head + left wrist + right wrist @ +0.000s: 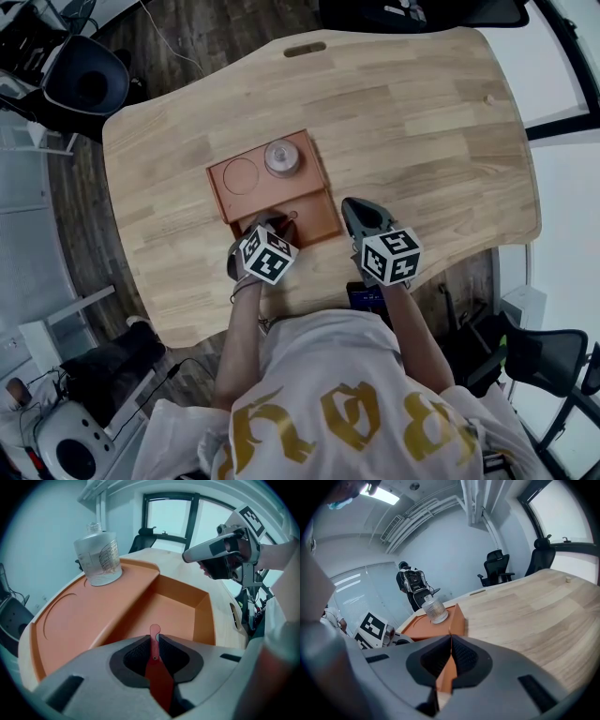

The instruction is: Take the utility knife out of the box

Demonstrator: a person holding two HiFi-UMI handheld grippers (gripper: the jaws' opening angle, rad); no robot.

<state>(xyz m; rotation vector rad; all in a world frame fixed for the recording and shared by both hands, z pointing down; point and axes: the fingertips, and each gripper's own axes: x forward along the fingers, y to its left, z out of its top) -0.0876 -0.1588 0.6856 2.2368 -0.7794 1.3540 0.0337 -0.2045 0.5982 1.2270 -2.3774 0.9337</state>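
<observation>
Two grippers logged | left gripper [154,637] jaws pinching the red utility knife [158,679], tip over the deep compartment [176,613] of the box [70,620], otherwise bare | right gripper [450,637] jaws pressed together, empty, just beside the box | glass jar [98,557] upright on the upper ledge | I judge lift-out in hand; next: raise straight, clear of the sides.

Bright daylight, strong fisheye vignetting.

Head view: high up, steeply down on the whole table [422,122]. Left gripper view: low and close, box [117,616] just ahead of its jaws. Right gripper view: low, box ahead-left, faces across the table. All three share box and bottle [433,609].
</observation>
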